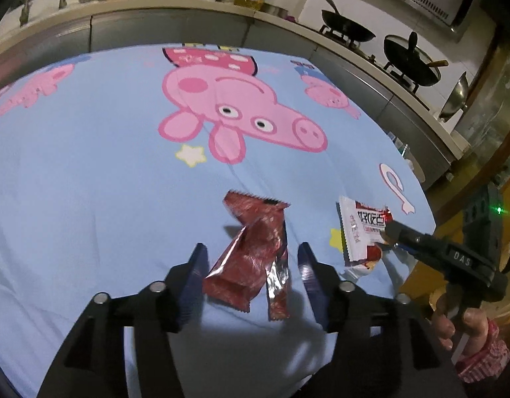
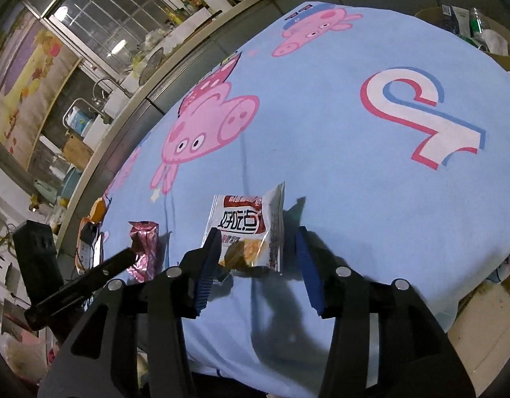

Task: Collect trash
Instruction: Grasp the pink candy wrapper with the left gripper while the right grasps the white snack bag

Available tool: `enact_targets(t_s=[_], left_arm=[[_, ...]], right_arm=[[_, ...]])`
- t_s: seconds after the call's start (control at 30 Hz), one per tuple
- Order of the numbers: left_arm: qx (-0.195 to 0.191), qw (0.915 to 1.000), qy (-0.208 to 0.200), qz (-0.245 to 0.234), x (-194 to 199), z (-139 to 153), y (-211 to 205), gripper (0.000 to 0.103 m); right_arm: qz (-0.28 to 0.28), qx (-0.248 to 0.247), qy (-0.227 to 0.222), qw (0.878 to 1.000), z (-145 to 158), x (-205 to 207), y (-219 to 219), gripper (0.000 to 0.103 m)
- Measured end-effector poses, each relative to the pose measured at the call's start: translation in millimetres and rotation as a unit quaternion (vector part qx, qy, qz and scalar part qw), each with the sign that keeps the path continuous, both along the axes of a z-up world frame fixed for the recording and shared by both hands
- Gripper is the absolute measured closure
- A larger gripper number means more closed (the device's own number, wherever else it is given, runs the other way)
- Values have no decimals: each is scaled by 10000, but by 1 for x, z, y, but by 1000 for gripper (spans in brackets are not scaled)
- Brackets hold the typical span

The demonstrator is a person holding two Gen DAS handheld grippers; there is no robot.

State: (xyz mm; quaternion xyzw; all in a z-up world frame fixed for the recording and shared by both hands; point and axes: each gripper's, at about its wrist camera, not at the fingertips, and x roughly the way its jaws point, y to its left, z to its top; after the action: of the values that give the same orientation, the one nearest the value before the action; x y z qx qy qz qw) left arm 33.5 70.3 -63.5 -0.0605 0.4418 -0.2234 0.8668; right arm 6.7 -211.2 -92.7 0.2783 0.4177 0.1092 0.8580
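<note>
Presently the left claw [image 1: 253, 258] is held spread with the red wrapper [image 1: 251, 255] framed between its jaws but not pinched, and the right claw [image 2: 258, 248] likewise stands parted around the white snack packet [image 2: 248, 229], apparently so that each piece of trash can be taken. Both pieces lie near the front edge of the desk [image 2: 354, 199], which is draped in a blue cartoon cloth [image 1: 89, 165]. The 2 long axes run roughly along the fingers, away from each camera.
</note>
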Motion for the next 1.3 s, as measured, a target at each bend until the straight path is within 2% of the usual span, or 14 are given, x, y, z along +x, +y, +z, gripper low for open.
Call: enact_targets(t_s=[0.43, 0.93, 1.3], left_arm=[[386, 9991, 119, 103, 4, -3, -6, 46], [395, 9987, 303, 52, 8, -12, -9, 46], [527, 9983, 266, 8, 6, -12, -13, 48]], right_arm=[[-25, 236, 29, 9997, -1, 4, -3, 57], [-39, 360, 16, 9993, -2, 6, -7, 57], [28, 463, 49, 9989, -3, 10, -5, 57]])
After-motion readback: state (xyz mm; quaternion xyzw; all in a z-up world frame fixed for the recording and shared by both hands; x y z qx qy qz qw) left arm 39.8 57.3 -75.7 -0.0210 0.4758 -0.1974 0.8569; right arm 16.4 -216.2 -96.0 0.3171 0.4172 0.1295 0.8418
